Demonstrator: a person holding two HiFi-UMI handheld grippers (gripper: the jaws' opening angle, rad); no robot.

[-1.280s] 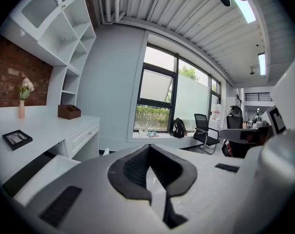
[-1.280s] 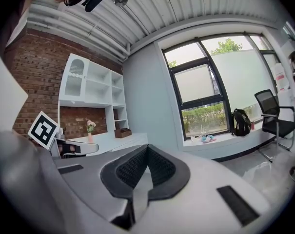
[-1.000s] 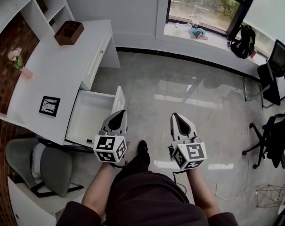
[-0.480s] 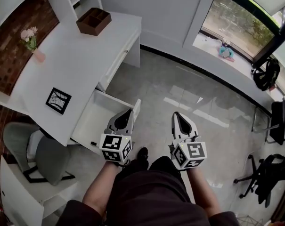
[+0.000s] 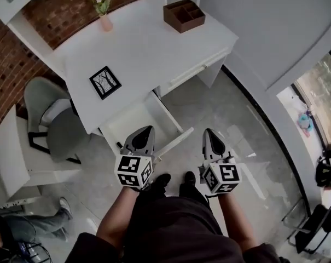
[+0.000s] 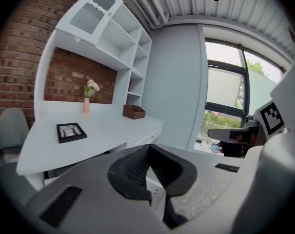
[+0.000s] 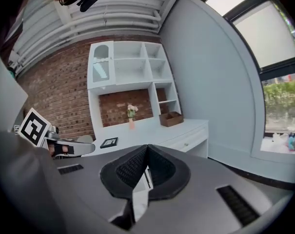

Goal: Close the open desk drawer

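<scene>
Drawer (image 5: pixel 133 126) status: open, pulled well out from under the white desk (image 5: pixel 149 53), below the end that carries the picture frame (image 5: pixel 105 82). The tray is white inside. Its front panel runs at a slant toward the person's shoes (image 5: pixel 162 179). A second drawer front (image 5: pixel 201 70) further along the desk, with a small knob, sits flush.

Person: stands on the grey floor (image 5: pixel 220 108) facing the open front. Both forearms reach forward from the waist, side by side and roughly parallel, elbows kept in near the body. Each hand sits behind its marker cube, and both gripper noses point ahead at the desk.

Left gripper (image 5: pixel 147 129): from above, the nose overlaps the drawer's front panel; contact cannot be told. In its own view the jaws are pressed together at the tips with nothing between them, and the view looks across the desk top.

Right gripper (image 5: pixel 208 132): over bare floor just past the free end of the front panel, apart from it. Its jaws are likewise pressed together and empty.

Desk top: the frame lies flat, a pink vase (image 5: pixel 104 22) of flowers stands by the brick wall, and a brown wooden box (image 5: pixel 184 15) sits at the far end. A grey chair (image 5: pixel 53 119) stands near the drawer's other side.
</scene>
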